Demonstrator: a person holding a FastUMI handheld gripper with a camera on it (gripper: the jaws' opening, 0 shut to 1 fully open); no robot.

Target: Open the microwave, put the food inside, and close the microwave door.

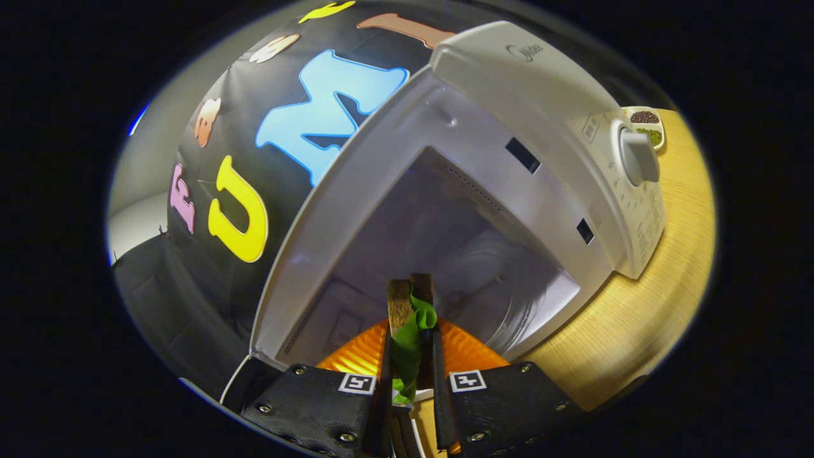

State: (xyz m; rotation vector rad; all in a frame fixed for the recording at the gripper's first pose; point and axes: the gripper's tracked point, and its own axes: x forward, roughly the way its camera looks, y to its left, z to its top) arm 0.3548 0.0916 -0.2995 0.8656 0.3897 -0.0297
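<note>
I see my tongs [410, 337] rolled hard to one side, so the whole scene ahead sits tilted. The two fingers [385, 362] run forward nearly parallel with only a narrow slot between them, and both press on the sandwich [407, 318] pinched in that slot. Each finger base carries a square marker [357, 383] on its upper face.

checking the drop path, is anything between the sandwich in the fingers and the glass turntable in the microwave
Gripper view: nothing. The gripper fingers clamp the brown-bread sandwich with green lettuce; beyond it, bare cavity up to the round glass turntable of the open white microwave.
</note>
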